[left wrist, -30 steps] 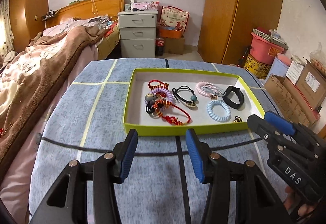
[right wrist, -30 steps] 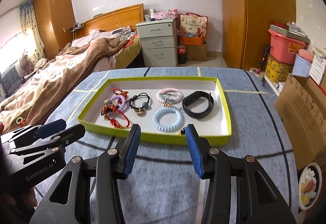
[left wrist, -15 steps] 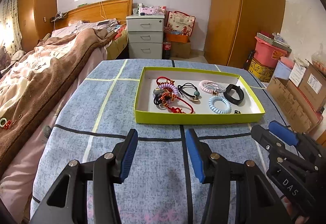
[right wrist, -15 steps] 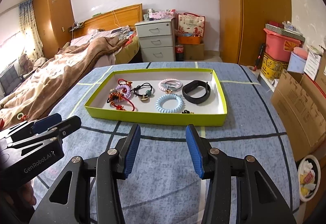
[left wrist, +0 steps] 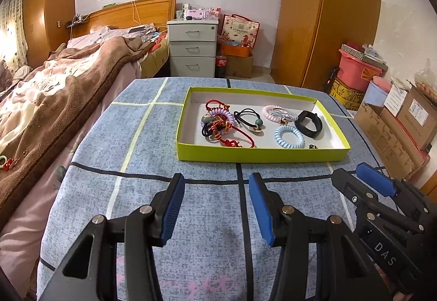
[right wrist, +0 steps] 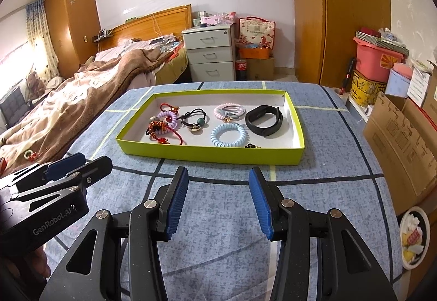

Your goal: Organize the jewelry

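A shallow lime-green tray sits on the blue checked tablecloth, well ahead of both grippers. Inside lie a tangle of red cord and purple coil bands, a black hair tie with a teal bead, a pink ring bundle, a light-blue coil band, a black wristband and a small dark charm. My left gripper and right gripper hover open over bare cloth, nothing between their fingers.
A bed with a brown blanket runs along the table's left side. Cardboard boxes and a pink bin crowd the right. A grey drawer unit and wooden wardrobe stand behind. A bowl sits on the floor, right.
Both grippers have drawn back from the tray toward the near edge of the table, so the tray looks smaller and farther away. Both stay open. The jewelry has not moved.
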Motion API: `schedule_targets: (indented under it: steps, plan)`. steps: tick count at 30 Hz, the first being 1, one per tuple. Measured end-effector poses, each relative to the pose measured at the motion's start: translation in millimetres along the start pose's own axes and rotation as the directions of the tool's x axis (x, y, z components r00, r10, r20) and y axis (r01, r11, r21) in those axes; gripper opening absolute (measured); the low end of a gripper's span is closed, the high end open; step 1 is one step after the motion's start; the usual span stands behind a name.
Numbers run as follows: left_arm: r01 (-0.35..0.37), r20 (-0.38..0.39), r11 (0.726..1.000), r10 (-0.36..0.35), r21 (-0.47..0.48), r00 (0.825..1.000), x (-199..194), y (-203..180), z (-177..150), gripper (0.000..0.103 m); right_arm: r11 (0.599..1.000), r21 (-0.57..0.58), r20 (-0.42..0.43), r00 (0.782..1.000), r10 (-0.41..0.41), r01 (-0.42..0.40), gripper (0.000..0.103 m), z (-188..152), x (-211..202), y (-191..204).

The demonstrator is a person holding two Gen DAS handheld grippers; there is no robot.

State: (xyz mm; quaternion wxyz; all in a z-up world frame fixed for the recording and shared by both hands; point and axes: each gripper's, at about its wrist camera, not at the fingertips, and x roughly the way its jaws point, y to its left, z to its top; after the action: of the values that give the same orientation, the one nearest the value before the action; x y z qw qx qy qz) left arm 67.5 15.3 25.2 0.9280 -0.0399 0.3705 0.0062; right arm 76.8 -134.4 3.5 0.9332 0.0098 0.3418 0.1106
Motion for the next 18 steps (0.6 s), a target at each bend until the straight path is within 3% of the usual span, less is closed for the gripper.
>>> schedule_targets:
  steps: [18]
  plan:
    - [-0.001, -0.009, 1.000, 0.001, 0.008, 1.000, 0.8, -1.1, -0.6, 0.051, 1.000, 0.006, -0.005, 1.000, 0.001, -0.001, 0.047, 0.4, -0.3, -1.5]
